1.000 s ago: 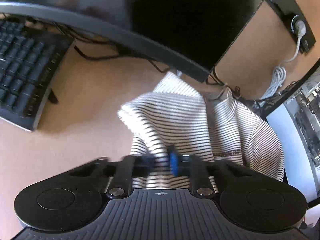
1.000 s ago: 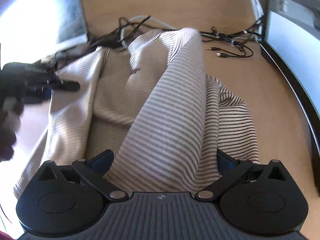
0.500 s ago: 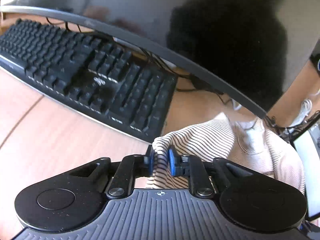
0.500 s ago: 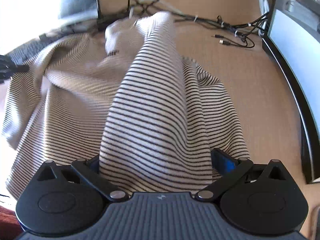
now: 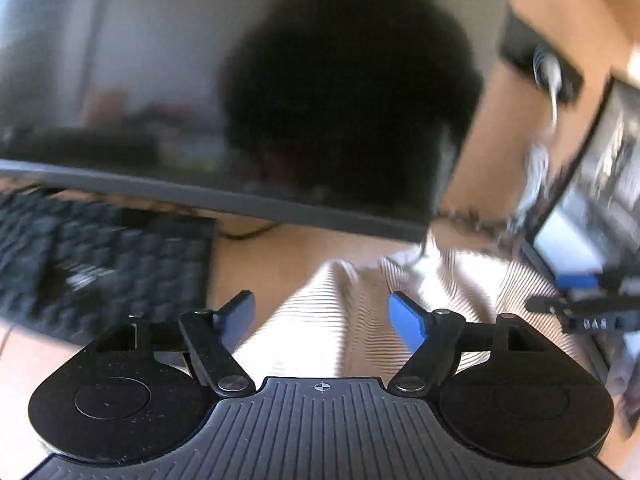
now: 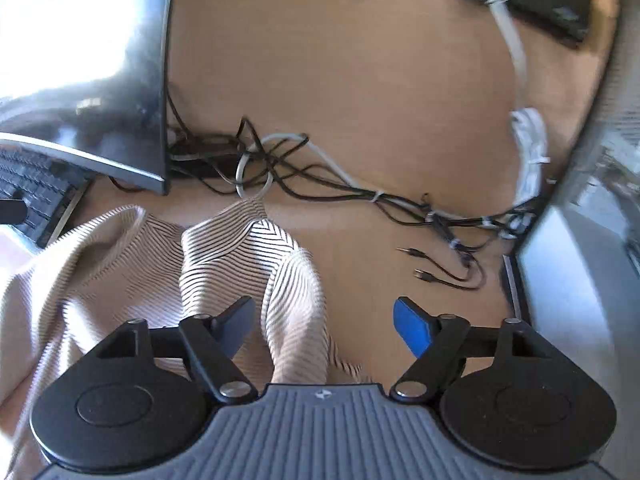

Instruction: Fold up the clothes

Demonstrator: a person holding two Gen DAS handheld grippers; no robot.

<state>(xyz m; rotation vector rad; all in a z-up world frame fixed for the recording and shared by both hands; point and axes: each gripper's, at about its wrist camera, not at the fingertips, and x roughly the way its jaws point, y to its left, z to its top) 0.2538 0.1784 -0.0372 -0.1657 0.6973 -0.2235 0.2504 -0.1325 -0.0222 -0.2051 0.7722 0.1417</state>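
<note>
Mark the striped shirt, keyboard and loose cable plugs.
striped shirt (image 6: pixel 248 248), right wrist view, raised fold.
keyboard (image 5: pixel 100 256), left wrist view, key field.
cable plugs (image 6: pixel 424 276), right wrist view, lower plug tip.

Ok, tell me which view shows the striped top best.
The right wrist view: the striped top is sharp there, bunched on the desk with folds and stripes clear, part of it between the open right gripper jaws. The left wrist view is motion-blurred; the top shows only as a pale striped smear.

Soft striped knit cloth garment (image 6: pixel 132 276) on smooth matt wood-look desk (image 6: pixel 360 92).
</note>
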